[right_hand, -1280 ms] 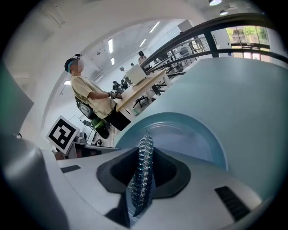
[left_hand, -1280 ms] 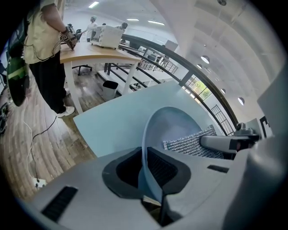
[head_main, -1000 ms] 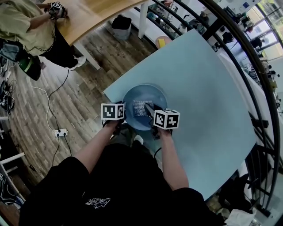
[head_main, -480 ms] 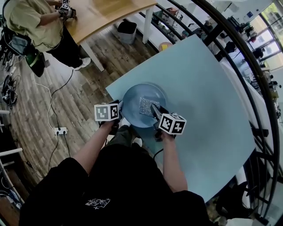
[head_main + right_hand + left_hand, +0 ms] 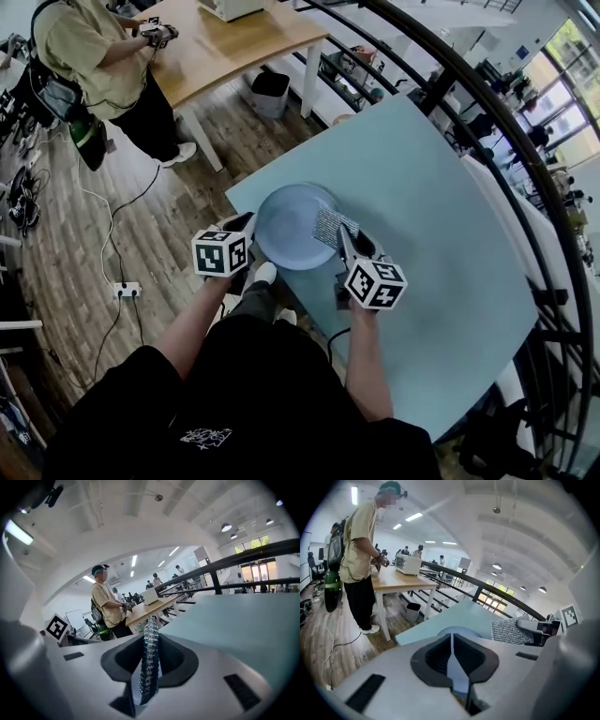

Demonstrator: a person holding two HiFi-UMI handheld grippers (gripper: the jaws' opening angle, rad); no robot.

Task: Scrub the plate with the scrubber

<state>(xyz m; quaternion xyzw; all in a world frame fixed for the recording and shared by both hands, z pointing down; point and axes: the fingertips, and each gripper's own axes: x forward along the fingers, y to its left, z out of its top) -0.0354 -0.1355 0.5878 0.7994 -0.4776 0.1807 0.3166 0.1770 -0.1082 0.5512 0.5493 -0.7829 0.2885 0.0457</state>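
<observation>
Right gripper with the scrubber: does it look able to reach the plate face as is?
Probably yes. The scrubber, clamped in the right gripper, hangs over the right side of the plate in the head view, with nothing between them; the face is bare. Whether they touch, I cannot tell.

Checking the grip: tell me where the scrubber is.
Head view, right of centre: the scrubber sits clamped in the right gripper, at the right rim of the plate.

A pale blue round plate [image 5: 286, 232] and a silver-grey, glittering mesh scrubber [image 5: 330, 225] show against a light blue tabletop [image 5: 431, 187]. Beyond it are a brown plank floor [image 5: 178, 206], a black metal railing [image 5: 487, 103] and a tan wooden table [image 5: 234, 42]. A person [image 5: 89, 56] there wears a khaki shirt, black trousers and a teal cap.
</observation>
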